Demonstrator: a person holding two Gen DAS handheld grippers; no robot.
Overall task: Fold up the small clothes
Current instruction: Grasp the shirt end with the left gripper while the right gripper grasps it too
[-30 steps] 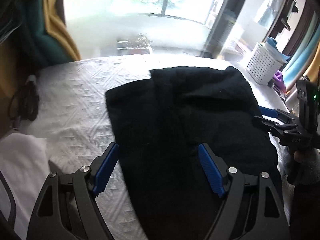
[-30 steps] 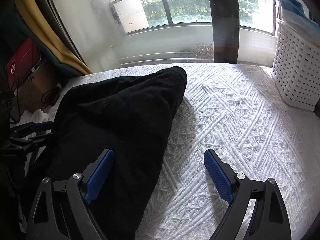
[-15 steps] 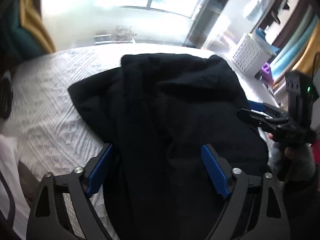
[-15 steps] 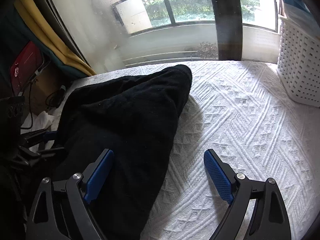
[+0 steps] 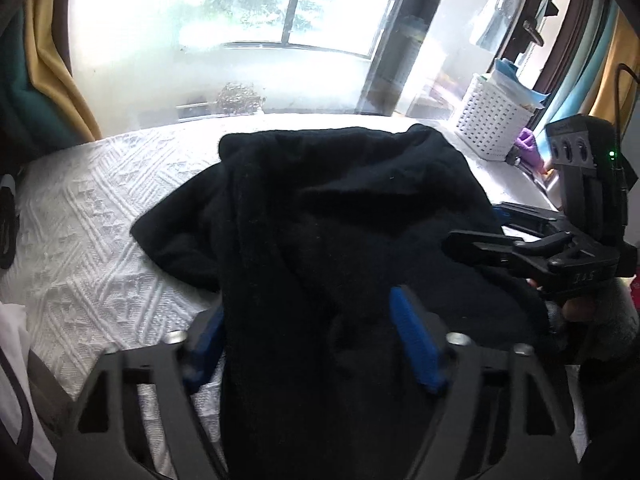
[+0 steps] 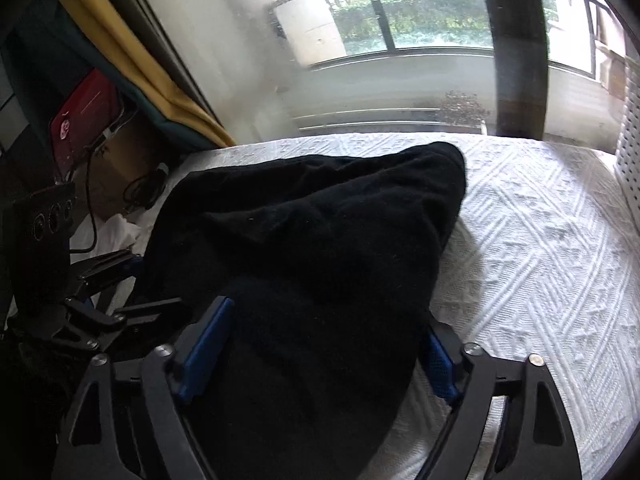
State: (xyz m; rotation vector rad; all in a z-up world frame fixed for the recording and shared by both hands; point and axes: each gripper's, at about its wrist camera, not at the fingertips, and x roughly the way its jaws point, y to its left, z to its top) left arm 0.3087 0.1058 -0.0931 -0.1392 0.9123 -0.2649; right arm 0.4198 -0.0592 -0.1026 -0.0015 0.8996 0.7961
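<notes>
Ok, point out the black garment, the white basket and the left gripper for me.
Black garment (image 6: 320, 248), right wrist view, middle of the bunched cloth.
White basket (image 5: 490, 120), left wrist view, its perforated front wall.
Left gripper (image 5: 308, 344), left wrist view, between its blue-padded fingertips, over cloth.

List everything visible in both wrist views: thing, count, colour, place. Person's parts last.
garment: 1, black, rumpled on the bedspread, near end between both grippers' jaws
bedspread: 1, white, textured, under the garment
basket: 1, white, far right by the window
curtain: 1, yellow and teal, left of the window
box: 1, brown, left of the bed
left gripper: 1, black with blue pads, jaws just closing around the garment
right gripper: 1, same, jaws just closing around the garment
hand: 1, holding the right gripper
</notes>
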